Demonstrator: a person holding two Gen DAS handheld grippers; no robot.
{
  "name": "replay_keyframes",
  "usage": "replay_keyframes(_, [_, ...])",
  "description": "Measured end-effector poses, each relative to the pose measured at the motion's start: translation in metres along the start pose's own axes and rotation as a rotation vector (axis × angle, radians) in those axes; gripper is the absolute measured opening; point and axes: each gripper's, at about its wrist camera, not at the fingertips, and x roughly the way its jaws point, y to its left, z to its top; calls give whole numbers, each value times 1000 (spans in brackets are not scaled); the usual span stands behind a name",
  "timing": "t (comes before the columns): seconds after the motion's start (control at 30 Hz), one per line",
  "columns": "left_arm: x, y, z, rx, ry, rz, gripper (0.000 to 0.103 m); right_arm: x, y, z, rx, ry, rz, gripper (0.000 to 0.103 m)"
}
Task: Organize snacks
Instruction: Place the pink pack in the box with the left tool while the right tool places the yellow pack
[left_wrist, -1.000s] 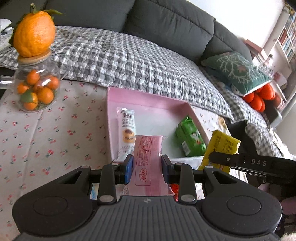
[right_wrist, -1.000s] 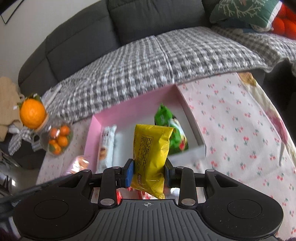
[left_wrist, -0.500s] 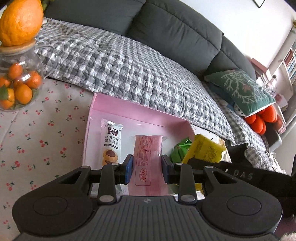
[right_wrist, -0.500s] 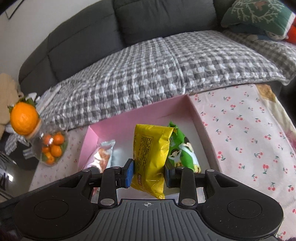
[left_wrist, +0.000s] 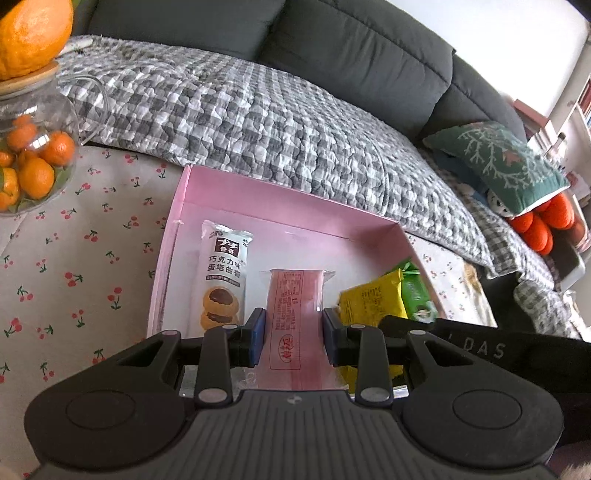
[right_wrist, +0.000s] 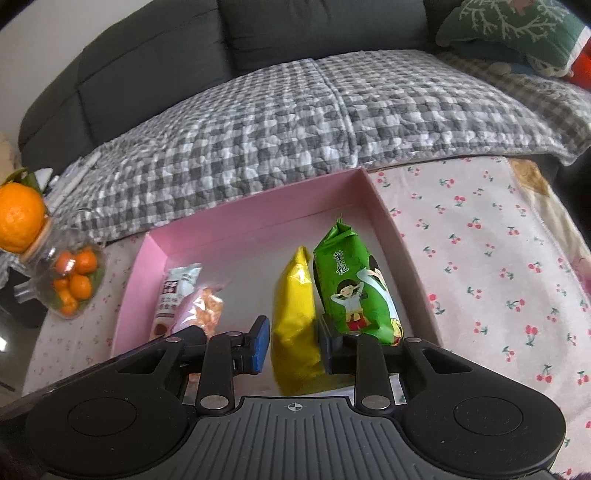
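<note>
A pink tray (left_wrist: 288, 210) sits on the cherry-print tablecloth; it also shows in the right wrist view (right_wrist: 258, 218). My left gripper (left_wrist: 294, 334) is shut on a pink snack packet (left_wrist: 294, 314), low over the tray beside a white cookie packet (left_wrist: 223, 280). My right gripper (right_wrist: 293, 345) holds a yellow snack bag (right_wrist: 295, 314) between its pads, set down in the tray next to a green snack bag (right_wrist: 351, 291); a small gap shows at the left pad. The yellow bag (left_wrist: 373, 304) and green bag (left_wrist: 415, 291) also show in the left wrist view.
A glass jar of small oranges (left_wrist: 29, 162) with a large orange on its lid stands at the table's left; it also shows in the right wrist view (right_wrist: 70, 280). A dark sofa with a checked blanket (left_wrist: 258, 110) runs behind the table.
Both grippers moved forward and down into the tray. The yellow bag has turned edge-on and now rests beside the green bag. The pink packet is lower, beside the cookie packet.
</note>
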Motion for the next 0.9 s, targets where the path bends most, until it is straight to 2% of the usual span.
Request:
replay_keyframes(0.33, [5,-4,0,40,-21,29,30,-3,-8,0,22,-7,-12,27])
replay_keyframes(0.4, [7,-7,0,52,-6,35,37,-6,-9,0,28,-11,-10,29])
replay_keyframes(0.43, [8,-8,0,60,-4,44,47,-7,-10,0,31,-14,-6,32])
replay_keyframes(0.47, [7,-10,-1,72,-7,45,51,-9,-10,0,33,-13,-1,32])
replay_keyframes(0.6, [5,-17,-2,114,6,61,57,-17,-13,0,35,-17,3,33])
replay_keyframes(0.67, [1,-18,-3,130,9,68,65,-22,-15,-1,37,-20,7,35])
replay_keyframes(0.7, [-2,-19,-4,138,12,71,66,-24,-15,-1,37,-18,11,37])
replay_keyframes(0.8, [-8,-20,-5,161,36,87,75,-32,-18,-2,36,-11,20,52])
replay_keyframes(0.9, [-16,-22,-7,181,53,86,81,-41,-18,-5,31,-6,30,55])
